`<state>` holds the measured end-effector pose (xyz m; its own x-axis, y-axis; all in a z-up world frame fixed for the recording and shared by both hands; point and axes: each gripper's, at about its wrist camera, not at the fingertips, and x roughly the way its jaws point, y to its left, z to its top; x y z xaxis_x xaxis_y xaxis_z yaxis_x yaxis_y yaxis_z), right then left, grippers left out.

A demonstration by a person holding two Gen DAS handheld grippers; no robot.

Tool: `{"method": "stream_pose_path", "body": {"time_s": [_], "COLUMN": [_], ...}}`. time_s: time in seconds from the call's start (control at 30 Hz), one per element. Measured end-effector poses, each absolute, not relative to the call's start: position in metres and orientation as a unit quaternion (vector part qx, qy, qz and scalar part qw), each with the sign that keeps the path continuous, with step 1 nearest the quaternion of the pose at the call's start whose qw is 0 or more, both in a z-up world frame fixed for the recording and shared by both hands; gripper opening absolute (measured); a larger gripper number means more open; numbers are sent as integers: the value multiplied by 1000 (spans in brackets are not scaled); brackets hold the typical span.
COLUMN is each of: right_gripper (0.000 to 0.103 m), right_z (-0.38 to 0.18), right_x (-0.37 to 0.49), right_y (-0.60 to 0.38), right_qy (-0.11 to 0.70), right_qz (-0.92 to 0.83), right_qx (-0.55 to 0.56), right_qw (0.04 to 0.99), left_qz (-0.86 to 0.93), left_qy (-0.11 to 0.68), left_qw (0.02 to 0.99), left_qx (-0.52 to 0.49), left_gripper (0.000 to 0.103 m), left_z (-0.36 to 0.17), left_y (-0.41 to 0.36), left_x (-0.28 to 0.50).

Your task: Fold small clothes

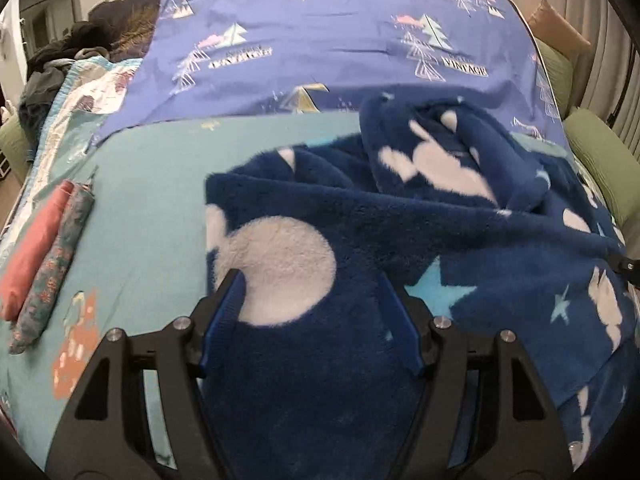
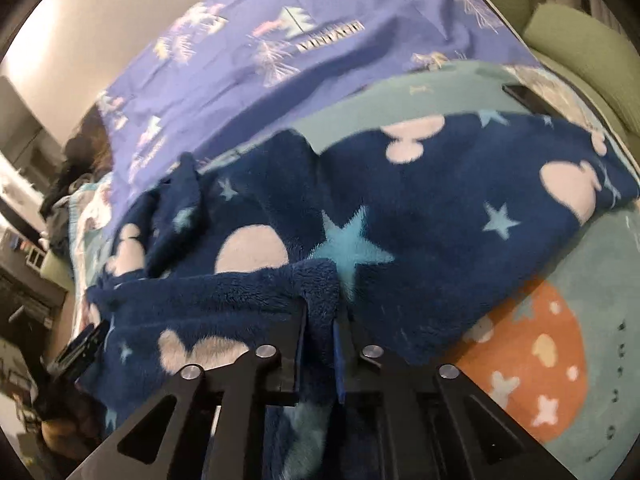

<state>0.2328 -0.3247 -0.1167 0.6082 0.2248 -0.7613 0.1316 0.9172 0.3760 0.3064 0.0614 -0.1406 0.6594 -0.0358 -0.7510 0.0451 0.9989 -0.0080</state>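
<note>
1. Navy fleece garment [image 1: 360, 220] with white mouse-head shapes and pale blue stars, spread rumpled across the bed [image 1: 152, 200].
2. Teal bed sheet [image 2: 600, 280] beneath it, printed with an orange round patch dotted white, seen in the right wrist view.
3. Purple cover [image 1: 320, 40] printed with trees and the word "VINTAGE", lying beyond the garment toward the far side of the bed.
4. Left hand-held gripper [image 1: 310, 292]: jaws spread wide, blue-lined fingers [image 1: 228, 304] set over the near part of the fleece, one on each side of a large white circle; whether they press into the cloth cannot be told.
5. Right hand-held gripper [image 2: 320, 320]: jaws drawn close together, pinching a thick fold of the same fleece garment [image 2: 360, 220] between them, the fold standing up in the narrow gap.
6. Folded edge of fleece running leftward from the right grip, lying over the lower layer.
7. Pink rolled cloth [image 1: 28, 256] and floral rolled cloth [image 1: 56, 264] side by side, touching, at the left of the bed, well apart from the fleece.
8. Dark heap of clothing [image 1: 52, 60] at the far left corner, blurred.
9. Green cushions [image 1: 596, 148] beside the bed on the right.
10. Motion blur over much of the right wrist view.
</note>
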Motion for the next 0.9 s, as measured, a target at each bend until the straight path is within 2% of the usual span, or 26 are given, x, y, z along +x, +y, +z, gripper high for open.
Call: {"method": "stream_pose_path", "body": {"time_s": [0.07,0.1,0.17,0.3,0.4,0.57,0.7,0.83,0.87,0.9], "right_gripper": [52,56,56,56,56,58,59,62,61,56], "right_z": [-106,-103,-104,-137,-157,-184,-202,-207,-209,-210], "right_x": [223,219,215,206,200,211,228,245,253,257], "right_y": [-346,-363,-393,-485,-525,-556,-573,-588,-592,-595], "right_qy": [418,408,404,397,378,356,317,295,288,285], "right_qz": [-16,-40,-69,-125,-129,-130,-133,-148,-154,-161], "right_qx": [205,212,239,391,457,514,552,556,558,557], "right_qw": [885,887,880,821,795,769,760,763,763,763], "left_qz": [-13,-16,-34,-68,-95,-101,-94,-97,-95,-94], "left_qy": [401,396,380,362,365,377,425,423,422,422], "left_qw": [916,918,924,929,925,919,900,900,901,901], "left_qx": [23,26,23,28,45,59,30,26,31,33], "left_gripper": [70,70,70,70,70,71,71,74,74,74], "left_z": [-133,-129,-115,-100,-100,-113,-139,-143,-143,-143], "left_y": [59,56,48,22,0,-11,-2,-1,-3,-3], "left_x": [301,297,288,273,265,265,277,275,275,274]}}
